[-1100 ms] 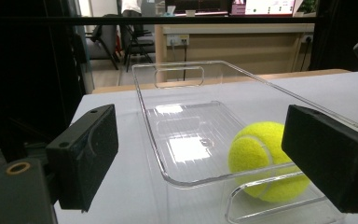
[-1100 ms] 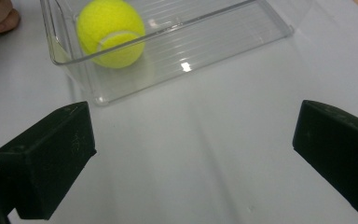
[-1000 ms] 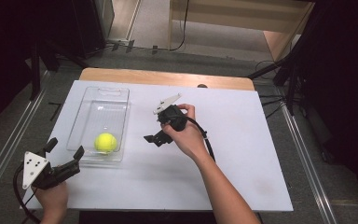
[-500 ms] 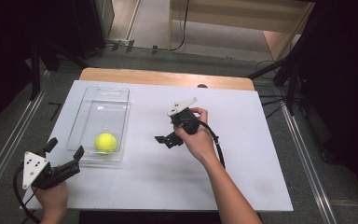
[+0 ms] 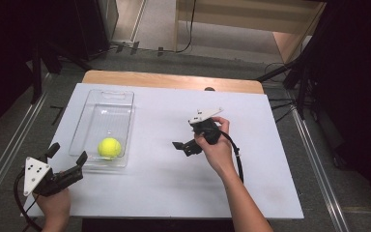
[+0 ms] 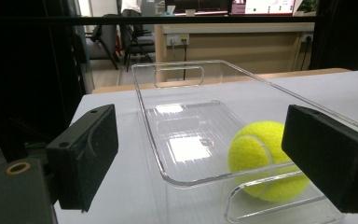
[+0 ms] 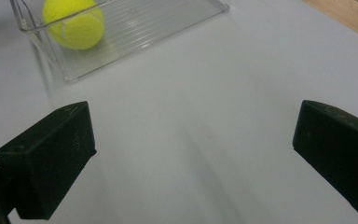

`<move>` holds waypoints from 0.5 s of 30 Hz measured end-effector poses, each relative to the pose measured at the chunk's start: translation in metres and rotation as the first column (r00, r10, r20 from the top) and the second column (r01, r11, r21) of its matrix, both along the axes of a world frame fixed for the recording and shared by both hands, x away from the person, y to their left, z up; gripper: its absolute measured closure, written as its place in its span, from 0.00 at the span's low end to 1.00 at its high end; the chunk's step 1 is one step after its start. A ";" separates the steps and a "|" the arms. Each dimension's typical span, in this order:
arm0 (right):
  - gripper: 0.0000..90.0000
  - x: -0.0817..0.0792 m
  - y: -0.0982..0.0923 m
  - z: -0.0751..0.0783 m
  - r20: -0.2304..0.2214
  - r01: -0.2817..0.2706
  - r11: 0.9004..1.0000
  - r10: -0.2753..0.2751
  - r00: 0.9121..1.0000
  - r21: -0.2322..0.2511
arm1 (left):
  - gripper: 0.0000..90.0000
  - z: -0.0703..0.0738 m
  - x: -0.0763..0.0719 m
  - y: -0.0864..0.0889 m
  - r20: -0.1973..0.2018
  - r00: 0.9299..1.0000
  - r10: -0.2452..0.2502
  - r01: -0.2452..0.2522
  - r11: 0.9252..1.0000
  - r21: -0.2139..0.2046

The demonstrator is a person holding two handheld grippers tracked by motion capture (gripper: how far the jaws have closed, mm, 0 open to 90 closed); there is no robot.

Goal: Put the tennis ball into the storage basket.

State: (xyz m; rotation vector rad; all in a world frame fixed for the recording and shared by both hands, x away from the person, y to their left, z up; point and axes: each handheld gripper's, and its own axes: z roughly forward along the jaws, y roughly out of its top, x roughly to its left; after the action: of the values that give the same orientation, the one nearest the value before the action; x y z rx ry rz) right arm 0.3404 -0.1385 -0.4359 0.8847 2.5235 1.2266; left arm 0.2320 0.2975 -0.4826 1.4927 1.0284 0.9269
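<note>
A yellow tennis ball [image 5: 109, 147] lies in the near end of a clear plastic bin [image 5: 102, 96] on the left of the white table [image 5: 164, 193]. My left gripper [image 5: 67, 155] stands open at the table's front left corner, just short of the bin's near end. In the left gripper view its jaws [image 6: 205, 144] frame the bin's near wall [image 6: 186, 179], with the ball [image 6: 265, 158] behind it to the right. My right gripper [image 5: 183, 139] hovers open over the middle of the table, empty. In the right gripper view it [image 7: 196, 154] faces bare table, with the ball [image 7: 73, 23] and bin [image 7: 168, 18] beyond.
A wooden strip [image 5: 174, 79] runs along the table's far edge. Dark stands and cables [image 5: 294, 82] crowd the floor at the back right. A metal rail [image 5: 9, 145] runs along the table's left side.
My right gripper has drawn back from beside the bin, moving right and toward the person. The left gripper, ball and bin have stayed put.
</note>
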 end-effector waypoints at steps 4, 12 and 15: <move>0.00 -0.004 -0.012 -0.004 0.006 0.017 1.000 -0.017 1.000 0.011 | 0.13 0.000 0.000 0.000 -0.001 1.000 0.001 -0.001 1.000 0.000; 0.00 -0.013 -0.037 -0.009 0.014 0.066 0.997 -0.066 0.998 0.045 | 0.13 0.000 0.000 -0.001 0.001 1.000 0.001 -0.001 1.000 0.001; 0.00 -0.016 -0.045 -0.012 0.014 0.080 0.995 -0.080 0.997 0.052 | 0.13 0.000 0.000 -0.001 0.001 1.000 0.001 -0.001 1.000 0.002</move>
State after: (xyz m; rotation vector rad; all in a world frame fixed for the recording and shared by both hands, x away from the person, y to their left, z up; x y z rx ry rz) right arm 0.3240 -0.1839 -0.4474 0.9739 2.4297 1.2732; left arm 0.2321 0.2967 -0.4828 1.4939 1.0276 0.9292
